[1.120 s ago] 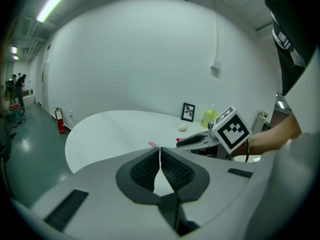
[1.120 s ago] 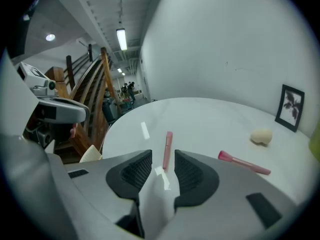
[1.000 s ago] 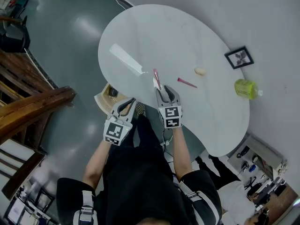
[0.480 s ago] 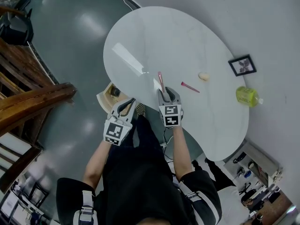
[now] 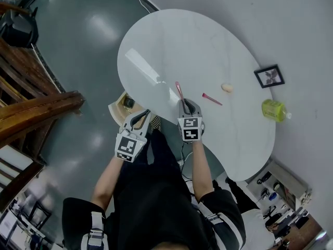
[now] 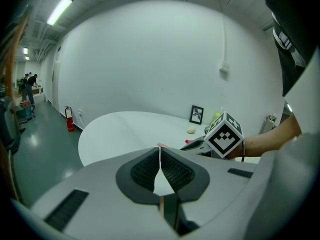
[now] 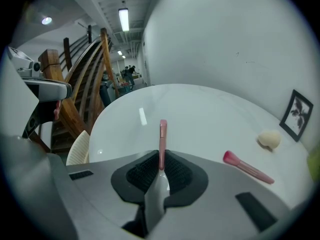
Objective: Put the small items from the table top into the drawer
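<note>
Pinching the slim pink stick on the round white worktop, the right gripper has just been closing its jaws; the left gripper is pressed together, empty.

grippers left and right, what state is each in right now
Left gripper: shut, empty.
Right gripper: has just closed onto the slim pink stick.
</note>
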